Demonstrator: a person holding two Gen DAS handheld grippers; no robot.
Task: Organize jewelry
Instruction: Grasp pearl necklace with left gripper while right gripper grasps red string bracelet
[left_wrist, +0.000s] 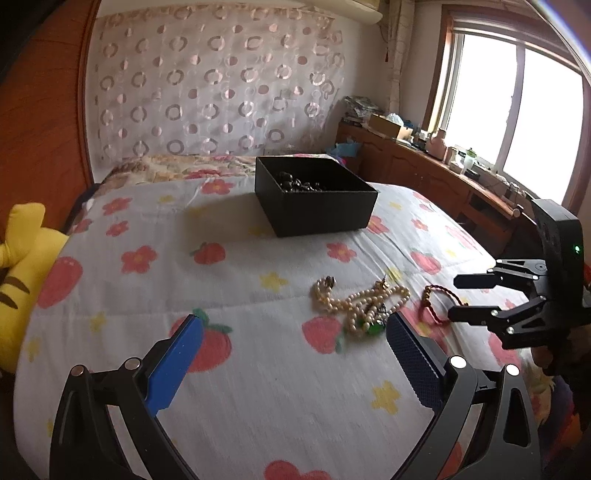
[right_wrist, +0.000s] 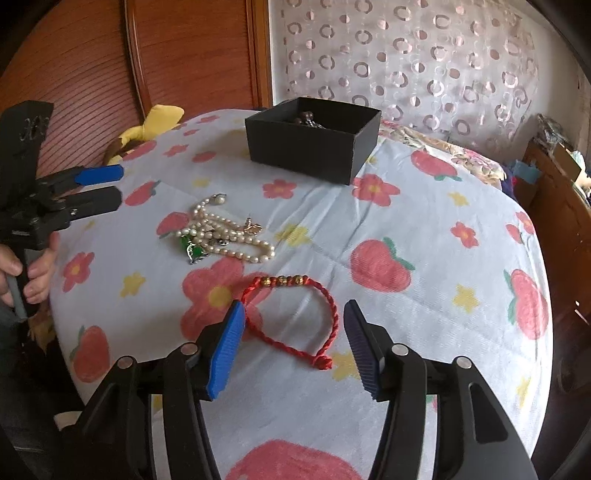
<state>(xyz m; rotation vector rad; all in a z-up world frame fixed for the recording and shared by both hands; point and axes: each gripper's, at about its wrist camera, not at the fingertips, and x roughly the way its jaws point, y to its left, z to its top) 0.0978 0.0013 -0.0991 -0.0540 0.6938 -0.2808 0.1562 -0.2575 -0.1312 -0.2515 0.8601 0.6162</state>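
**Both claws held apart over jewelry on the bed**

A bed covered by a white quilt (right_wrist: 424, 206) printed with red flowers and strawberries is seen in both wrist views. A black box (left_wrist: 317, 199) is set on the quilt toward the headboard side, its lid off, and dark beads (left_wrist: 295, 182) are seen lying inside it.

A tangled pearl necklace (right_wrist: 225, 232) is laid on the quilt well apart from the box, with a green pendant (right_wrist: 192, 251) and a small gold charm (right_wrist: 253, 227) caught among its strands. Just beside the pearls, a red braided bracelet (right_wrist: 295, 314) strung with gold beads is spread in an open loop.

The right claw (right_wrist: 293, 317) is held with its jaws apart, the red bracelet lying between the two blue pads; whether the pads touch the quilt cannot be told. Nothing is gripped by it.

The left claw (left_wrist: 295, 332) is likewise held wide apart and empty, with the pearl necklace lying ahead of it, nearer its right-hand finger. In the right wrist view its handle is seen gripped by a bare hand (right_wrist: 27, 266).

A yellow striped plush toy (left_wrist: 22, 266) is seen at the edge of the bed, beside a wooden panel. A window (left_wrist: 517, 122) and a cluttered wooden cabinet (left_wrist: 424, 166) are seen beyond the bed.
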